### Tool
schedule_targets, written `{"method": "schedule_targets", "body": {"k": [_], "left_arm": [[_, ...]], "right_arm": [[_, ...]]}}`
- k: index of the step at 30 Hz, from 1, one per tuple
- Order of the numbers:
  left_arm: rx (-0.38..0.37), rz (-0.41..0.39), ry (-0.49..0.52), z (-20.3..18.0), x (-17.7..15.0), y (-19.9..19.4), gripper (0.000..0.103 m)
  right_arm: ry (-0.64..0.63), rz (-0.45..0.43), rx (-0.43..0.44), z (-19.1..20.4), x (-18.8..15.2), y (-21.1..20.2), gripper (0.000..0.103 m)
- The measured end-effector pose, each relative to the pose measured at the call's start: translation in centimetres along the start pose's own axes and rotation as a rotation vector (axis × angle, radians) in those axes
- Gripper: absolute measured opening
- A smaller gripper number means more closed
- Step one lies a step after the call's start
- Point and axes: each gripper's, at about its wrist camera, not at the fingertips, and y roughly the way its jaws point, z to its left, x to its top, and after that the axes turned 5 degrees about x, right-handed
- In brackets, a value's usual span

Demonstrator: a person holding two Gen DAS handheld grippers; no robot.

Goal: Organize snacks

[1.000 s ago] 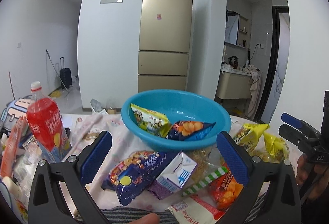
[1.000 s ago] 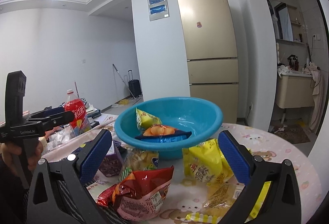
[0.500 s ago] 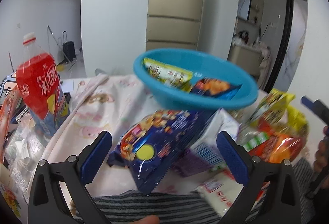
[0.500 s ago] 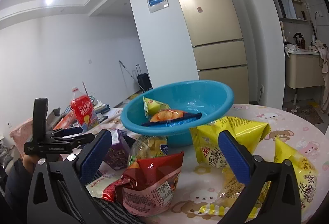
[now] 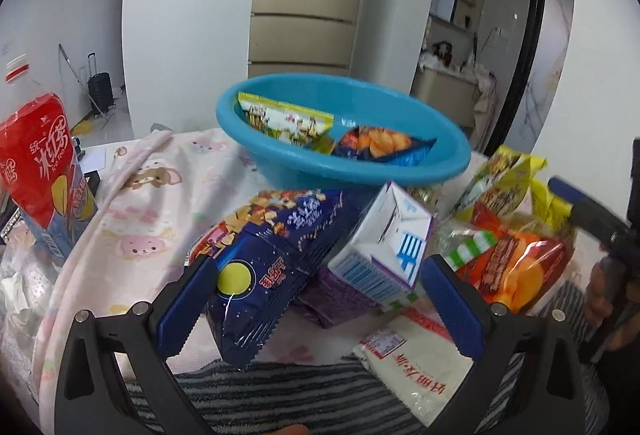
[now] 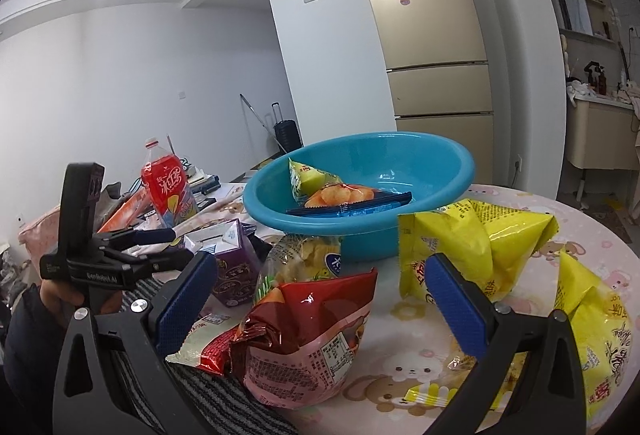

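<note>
The round blue plastic basin (image 5: 280,171) sits toward the table's far edge with two packets already inside, so I judge it the collecting spot for the snacks heaped along the near edge. My left tongs (image 5: 318,299) gape wide around the dark blue foil snack bag (image 5: 260,267), gripping nothing. My right tongs (image 6: 320,295) are equally spread over the red crinkled snack bag (image 6: 308,331), empty.
</note>
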Motion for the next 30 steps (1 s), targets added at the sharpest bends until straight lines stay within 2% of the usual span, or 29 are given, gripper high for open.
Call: {"method": "schedule_targets", "body": {"k": [6, 8, 11, 16, 20, 21, 30], "left_arm": [[0.085, 0.094, -0.003, 0.6, -0.7, 2.0, 0.103], [0.097, 0.124, -0.009, 0.8, -1.0, 2.8, 0.100], [0.088, 0.126, -0.018, 1.1, -1.1, 2.9, 0.087], [0.060, 0.097, -0.019, 0.8, -1.1, 2.1, 0.056], [0.041, 0.076, -0.047, 1.3, -1.0, 1.6, 0.039], [0.045, 0.072, -0.050, 1.3, -0.9, 1.5, 0.024], [0.036, 0.042, -0.060, 1.4, -0.7, 0.8, 0.020]], "right_arm": [[0.023, 0.012, -0.005, -0.5, -0.1, 0.2, 0.103], [0.023, 0.014, -0.007, -0.5, -0.1, 0.3, 0.103], [0.020, 0.016, -0.009, -0.5, -0.1, 0.3, 0.103], [0.023, 0.018, -0.011, -0.6, -0.2, 0.4, 0.103], [0.023, 0.019, -0.011, -0.6, -0.3, 0.4, 0.103], [0.022, 0.018, -0.011, -0.6, -0.2, 0.4, 0.103], [0.022, 0.025, -0.014, -0.4, -0.5, 0.7, 0.103]]}}
